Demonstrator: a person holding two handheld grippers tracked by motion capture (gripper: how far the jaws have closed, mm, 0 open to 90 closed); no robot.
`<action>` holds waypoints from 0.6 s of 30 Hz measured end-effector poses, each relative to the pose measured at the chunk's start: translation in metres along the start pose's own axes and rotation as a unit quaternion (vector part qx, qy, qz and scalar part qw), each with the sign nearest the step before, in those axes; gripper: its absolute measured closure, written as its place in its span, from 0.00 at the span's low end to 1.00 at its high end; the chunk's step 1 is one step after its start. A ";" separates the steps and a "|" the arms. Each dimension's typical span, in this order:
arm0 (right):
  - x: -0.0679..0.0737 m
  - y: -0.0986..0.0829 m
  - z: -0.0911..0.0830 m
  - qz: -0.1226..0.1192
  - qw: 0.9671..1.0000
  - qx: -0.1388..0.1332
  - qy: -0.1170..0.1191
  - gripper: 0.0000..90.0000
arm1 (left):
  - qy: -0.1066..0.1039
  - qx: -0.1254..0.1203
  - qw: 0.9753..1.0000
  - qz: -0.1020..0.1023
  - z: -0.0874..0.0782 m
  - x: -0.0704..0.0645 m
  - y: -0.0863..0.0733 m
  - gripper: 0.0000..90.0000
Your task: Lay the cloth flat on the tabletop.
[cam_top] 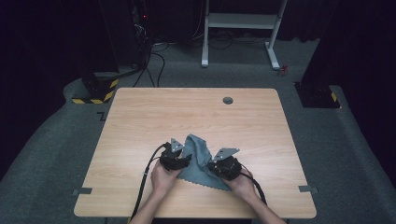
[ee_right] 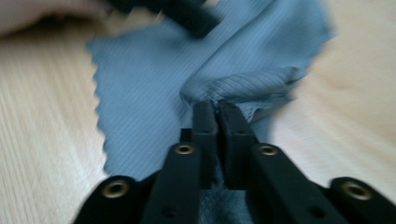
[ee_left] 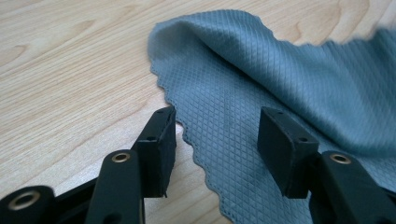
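Cloth (cam_top: 198,156) half-folded on our worktop (cam_top: 140,116): right gripper (ee_right: 217,109) fingers pinching a fold, left gripper (ee_left: 217,135) fingers spread over its edge, not yet gripping.

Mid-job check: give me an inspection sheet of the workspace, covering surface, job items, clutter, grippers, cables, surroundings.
Surface: wooden table, grommet hole near the far edge.
Job's things: grey cloth, rumpled, near the front edge, one fold raised.
Clutter: nothing seen.
Grippers: left gripper open, fingers straddling the cloth's scalloped edge; right gripper shut on a bunched fold of the cloth.
Cables: one black cable trails from the left gripper over the front edge; another behind the right.
Surroundings: grey carpet, white table frame, hazard-striped base.
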State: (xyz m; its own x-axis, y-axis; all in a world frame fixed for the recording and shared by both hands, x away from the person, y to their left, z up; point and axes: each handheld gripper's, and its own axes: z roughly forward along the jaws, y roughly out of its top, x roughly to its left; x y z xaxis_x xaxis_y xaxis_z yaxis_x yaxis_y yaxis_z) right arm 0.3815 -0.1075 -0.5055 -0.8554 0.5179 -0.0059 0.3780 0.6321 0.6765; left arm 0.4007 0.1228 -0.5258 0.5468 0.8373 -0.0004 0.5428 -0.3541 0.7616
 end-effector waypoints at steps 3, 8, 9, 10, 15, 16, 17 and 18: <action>0.003 -0.004 0.000 0.003 1.000 -0.001 0.015 0.89 | 0.005 0.000 1.000 -0.001 0.000 0.000 0.000 0.50; -0.012 -0.005 -0.023 0.051 0.997 -0.047 0.015 0.88 | 0.008 0.000 1.000 -0.004 0.000 0.000 0.000 0.47; -0.015 -0.006 -0.027 0.060 0.997 -0.047 0.007 0.88 | 0.009 0.001 1.000 -0.003 0.000 0.000 0.000 0.47; -0.019 -0.006 -0.029 0.068 0.997 -0.047 0.001 0.87 | 0.009 0.000 1.000 -0.003 0.000 0.000 0.000 0.47; -0.024 -0.005 -0.021 0.091 0.995 -0.037 -0.008 0.83 | 0.010 0.001 1.000 -0.004 0.000 0.000 0.000 0.46; -0.025 -0.004 -0.017 0.101 0.994 -0.035 -0.004 0.81 | 0.010 0.001 1.000 -0.005 0.000 0.000 0.000 0.46; -0.025 -0.002 -0.014 0.107 0.994 -0.037 0.001 0.79 | 0.010 0.001 1.000 -0.005 0.000 0.000 0.000 0.46; -0.024 0.000 -0.010 0.113 0.993 -0.036 0.006 0.77 | 0.010 0.001 1.000 -0.006 0.000 0.000 0.000 0.46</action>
State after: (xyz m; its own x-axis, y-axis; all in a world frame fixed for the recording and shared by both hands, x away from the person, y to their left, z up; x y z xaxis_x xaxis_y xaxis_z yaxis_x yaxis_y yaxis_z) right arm 0.3981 -0.1258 -0.4982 -0.7555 0.6349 0.1613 0.5356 0.4569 0.7102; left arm 0.4004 0.1227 -0.5261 0.5276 0.8495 0.0037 0.5500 -0.3449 0.7606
